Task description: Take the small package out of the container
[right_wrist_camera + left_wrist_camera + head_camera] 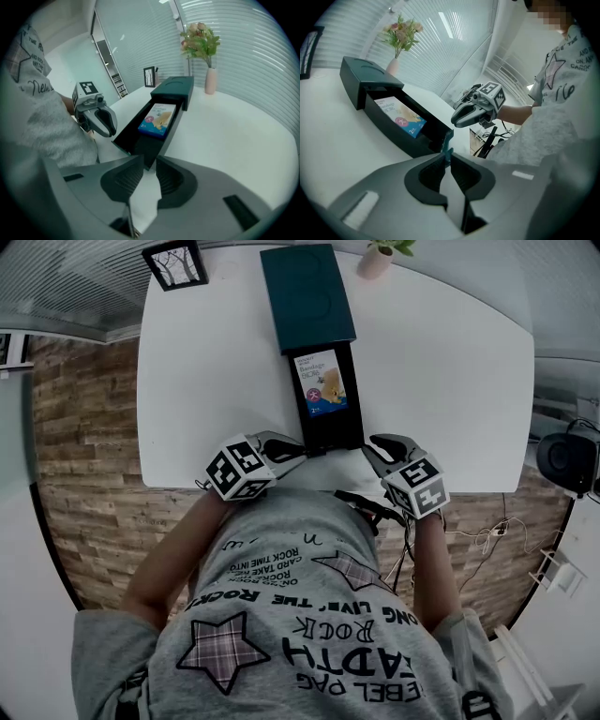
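Small package [322, 381] [404, 117] [159, 118], white and blue w/ printed label, lies flat in the black drawer tray [333, 434] [393, 136] [140, 140]. It sits at the tray's far end, just in front of the sleeve opening. The tray is slid out of the dark-teal container [307, 296] [361, 77] [176, 89] toward the person; its far end is still inside the sleeve. Container and tray lie on the white counter [441, 381] [328, 140] [234, 136], approx. mid-width.

Left hand-held gripper [298, 452] [448, 157] [110, 126] is at the tray's near left corner. Its jaws are nearly together, pinching the thin tray wall there. Right hand-held gripper [368, 444] [146, 161] [457, 119] is at the near right corner. Its jaws stand a bit wider, w/ the tray corner filling the gap between the tips; looks clamped on it. Neither touches the package.

At the counter's far edge are a small picture frame [175, 263] [149, 76] to the left and a pink vase w/ flowers [380, 257] [396, 47] [209, 79] to the right, both well apart from the container. The person's grey star-print T-shirt [309, 615] fills the head view's lower part. Wood-look floor [84, 474] is beside the counter.
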### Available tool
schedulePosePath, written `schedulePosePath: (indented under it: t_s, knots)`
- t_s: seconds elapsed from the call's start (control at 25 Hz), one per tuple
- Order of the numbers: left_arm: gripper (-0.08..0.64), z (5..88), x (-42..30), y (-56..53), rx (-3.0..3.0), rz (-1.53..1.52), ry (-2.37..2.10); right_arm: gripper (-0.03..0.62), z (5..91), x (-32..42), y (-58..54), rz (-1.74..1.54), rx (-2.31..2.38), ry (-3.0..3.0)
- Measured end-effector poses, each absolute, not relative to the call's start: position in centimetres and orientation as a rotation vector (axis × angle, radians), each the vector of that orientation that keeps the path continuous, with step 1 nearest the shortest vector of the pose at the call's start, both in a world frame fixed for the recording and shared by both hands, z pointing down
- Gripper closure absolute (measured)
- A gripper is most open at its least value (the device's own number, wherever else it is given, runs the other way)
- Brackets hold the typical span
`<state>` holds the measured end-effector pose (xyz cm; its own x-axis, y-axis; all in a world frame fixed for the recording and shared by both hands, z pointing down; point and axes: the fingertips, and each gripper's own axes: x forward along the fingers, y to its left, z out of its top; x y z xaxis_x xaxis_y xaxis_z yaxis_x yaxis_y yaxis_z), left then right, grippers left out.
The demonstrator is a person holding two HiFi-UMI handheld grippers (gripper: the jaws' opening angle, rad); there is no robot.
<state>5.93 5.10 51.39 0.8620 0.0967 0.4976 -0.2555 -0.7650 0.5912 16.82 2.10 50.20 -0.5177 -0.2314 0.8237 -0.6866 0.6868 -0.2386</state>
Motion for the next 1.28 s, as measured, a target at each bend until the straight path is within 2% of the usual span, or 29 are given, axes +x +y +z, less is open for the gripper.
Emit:
schedulePosePath:
  t_s: [0.28, 0.44, 0.6, 1.28]
  knots:
    - [0.520, 49.2, 3.7, -0.3, 2.413, 0.584, -0.363, 0.523, 46.9, 14.2, -3.1, 0.559, 0.717, -2.174]
    - [0.547, 48.3, 2.1, -2.8, 2.418, 0.525, -0.510, 0.525, 46.8, 11.5, -5.9, 0.470, 0.684, -2.202]
    - [0.549, 48.0, 0.6, -4.8, 2.400, 0.488, -0.634, 0.553, 46.9, 9.1, -8.9, 0.432, 0.681, -2.229]
    - [0.549, 47.5, -2.8, -7.9, 2.351, 0.441, -0.834, 0.568, 53.3, 5.9, -12.5, 0.394, 0.522, -2.021]
